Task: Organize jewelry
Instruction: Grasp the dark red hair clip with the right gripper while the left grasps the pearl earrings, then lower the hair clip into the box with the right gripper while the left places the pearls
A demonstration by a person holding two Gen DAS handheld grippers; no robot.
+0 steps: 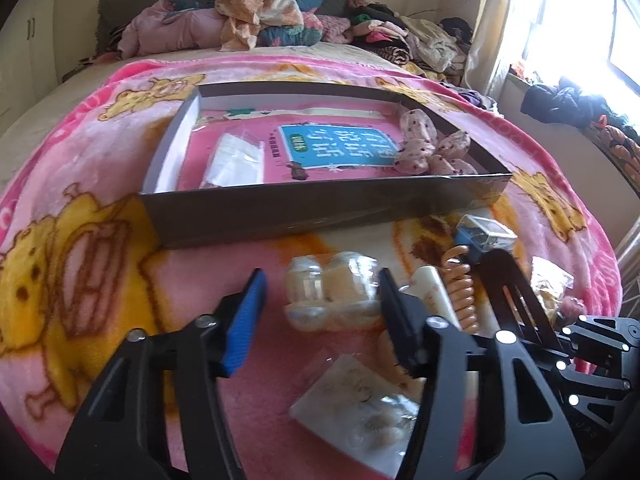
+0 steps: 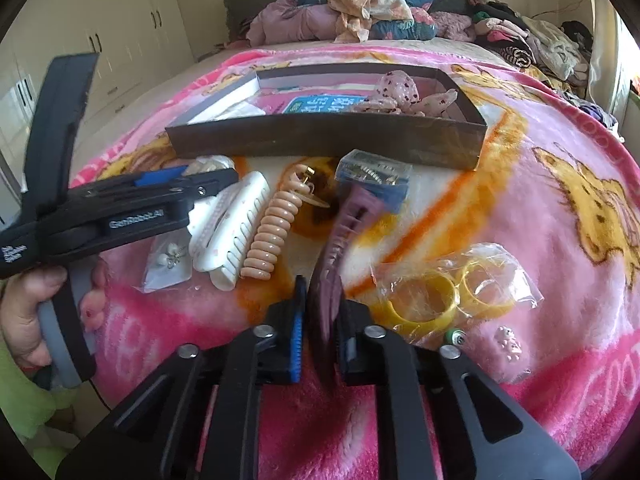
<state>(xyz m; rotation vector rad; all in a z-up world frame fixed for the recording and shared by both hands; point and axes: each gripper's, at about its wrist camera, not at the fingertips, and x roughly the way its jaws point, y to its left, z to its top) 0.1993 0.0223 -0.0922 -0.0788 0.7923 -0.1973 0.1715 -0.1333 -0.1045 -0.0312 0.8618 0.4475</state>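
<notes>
We see a bed covered by a pink blanket (image 2: 560, 168) with yellow cartoon figures. A shallow dark box (image 1: 320, 208) sits on it, open at the top; inside lie a pink book (image 1: 320, 148), a clear packet (image 1: 236, 160) at left and a spotted scrunchie (image 1: 424, 144) at right.

Right gripper (image 2: 320, 320): clenched on a mauve hair claw (image 2: 336, 240), which stands up between the pads and blurs toward its far end. Just right of it, a clear bag of yellow bangles (image 2: 448, 288) on the blanket, with a small green-tipped item (image 2: 456, 336) and a pale beaded piece (image 2: 508, 340) near it.

Left gripper (image 1: 320, 304): released, fingers wide apart, hovering over a wrapped pack of pale bangles (image 1: 332, 292) that shows between them. Below it lies a white card of earrings (image 1: 360, 400) in plastic. From the right wrist view, the left hand (image 2: 24, 312) grips the tool's handle at the left edge.

Between the grippers and the box, on the blanket: a white hair clip (image 2: 232, 224), touching a peach coil tie (image 2: 272, 232) beside it, and a small blue case (image 2: 376, 180) close to the box's front wall. Piled clothes (image 1: 260, 16) fill the bed's far end.
</notes>
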